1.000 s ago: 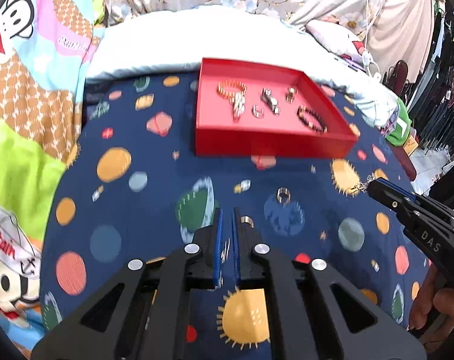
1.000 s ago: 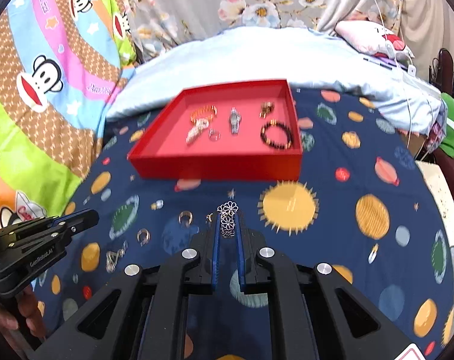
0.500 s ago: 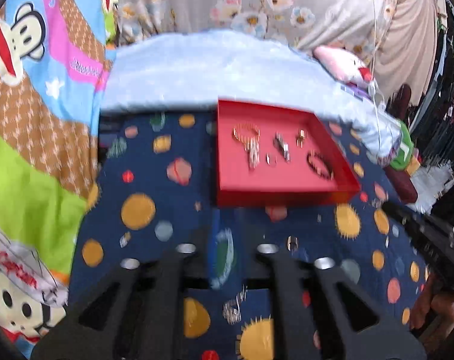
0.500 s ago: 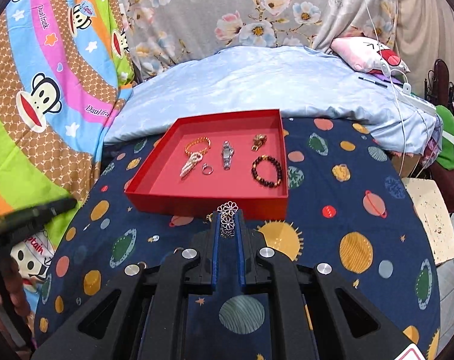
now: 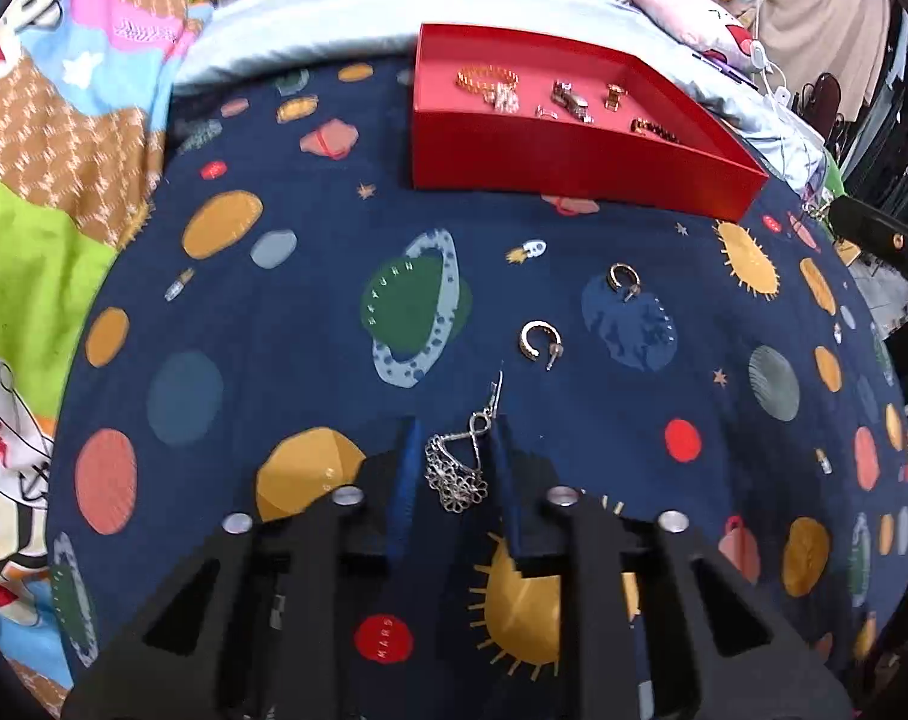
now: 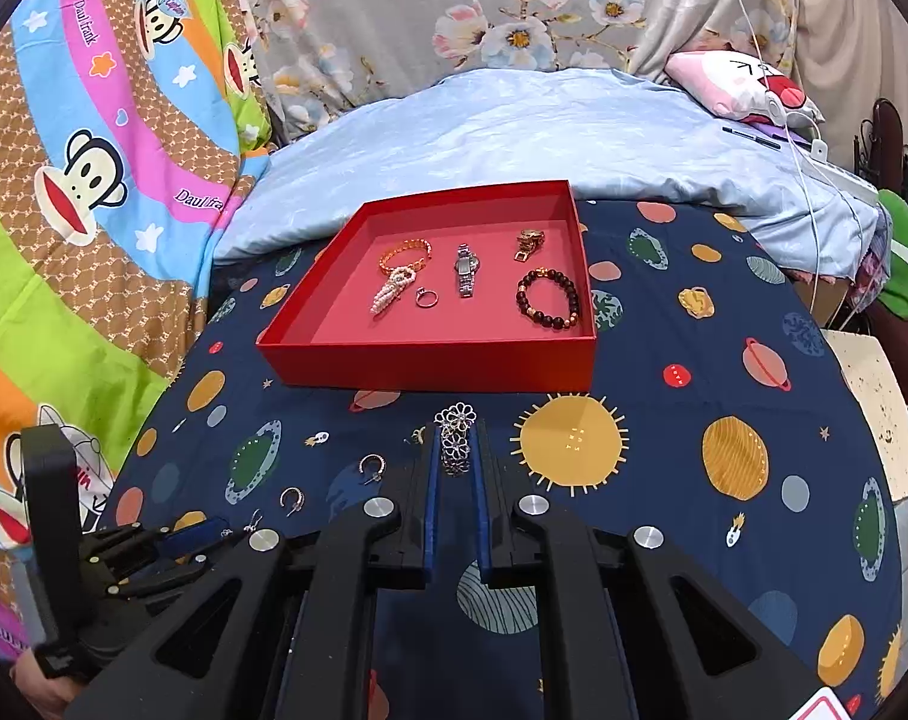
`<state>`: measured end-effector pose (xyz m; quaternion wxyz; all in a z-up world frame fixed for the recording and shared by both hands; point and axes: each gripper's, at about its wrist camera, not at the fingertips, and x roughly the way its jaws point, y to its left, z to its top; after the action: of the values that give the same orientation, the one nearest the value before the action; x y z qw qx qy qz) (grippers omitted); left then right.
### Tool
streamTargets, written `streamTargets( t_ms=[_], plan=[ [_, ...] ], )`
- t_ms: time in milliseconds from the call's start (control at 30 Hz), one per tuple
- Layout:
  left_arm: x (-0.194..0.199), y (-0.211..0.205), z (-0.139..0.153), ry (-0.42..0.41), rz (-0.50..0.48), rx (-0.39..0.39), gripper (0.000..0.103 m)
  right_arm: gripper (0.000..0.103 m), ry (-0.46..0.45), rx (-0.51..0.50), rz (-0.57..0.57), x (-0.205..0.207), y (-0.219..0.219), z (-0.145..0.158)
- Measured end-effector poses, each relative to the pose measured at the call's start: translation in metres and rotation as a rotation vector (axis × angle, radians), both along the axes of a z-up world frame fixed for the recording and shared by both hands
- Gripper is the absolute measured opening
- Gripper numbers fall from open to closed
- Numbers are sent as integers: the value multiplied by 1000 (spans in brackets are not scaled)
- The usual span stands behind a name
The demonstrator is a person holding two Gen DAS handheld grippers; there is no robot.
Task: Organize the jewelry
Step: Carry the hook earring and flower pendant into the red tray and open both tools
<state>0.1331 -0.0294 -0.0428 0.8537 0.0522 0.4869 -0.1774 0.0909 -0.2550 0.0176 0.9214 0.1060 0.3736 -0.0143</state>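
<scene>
Right gripper clamps a silver flower earring, poised just short of the red tray. Two gold hoops lie on the planet bedspread; left gripper low-left.

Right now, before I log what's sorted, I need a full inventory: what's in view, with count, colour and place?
red tray: one, red, far side of the cloth
chain bracelet: one, gold, tray back left
pearl piece: one, white, tray, overlapping the chain bracelet
ring: one, silvery, tray, beside the pearl piece
watch: one, silver, tray middle
clasp: one, gold, tray back right
bead bracelet: one, dark brown, tray right
hoop earrings: two, gold, cloth, before the tray
loose flower earring: one, silver, cloth, between the left claw's fingers
held flower earring: one, silver, in the right claw
planet cloth: one, navy, underneath
left claw: black, open
right claw: black, shut on the held flower earring
</scene>
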Motion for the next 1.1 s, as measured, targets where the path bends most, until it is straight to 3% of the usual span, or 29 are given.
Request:
streamTargets(
  t_ms=[267, 500, 733, 1100],
  plan=[
    [-2, -2, 4, -19, -10, -19, 5, 9, 6, 4, -2, -2, 0, -2],
    [-4, -1, 16, -31, -9, -47, 5, 9, 2, 6, -6, -1, -2, -1],
    [3, -5, 49, -86, -18, -91, 5, 9, -18, 2, 7, 4, -3, 7],
    [70, -37, 102, -219, -31, -138, 5, 9, -72, -2, 33, 59, -12, 31]
  ],
)
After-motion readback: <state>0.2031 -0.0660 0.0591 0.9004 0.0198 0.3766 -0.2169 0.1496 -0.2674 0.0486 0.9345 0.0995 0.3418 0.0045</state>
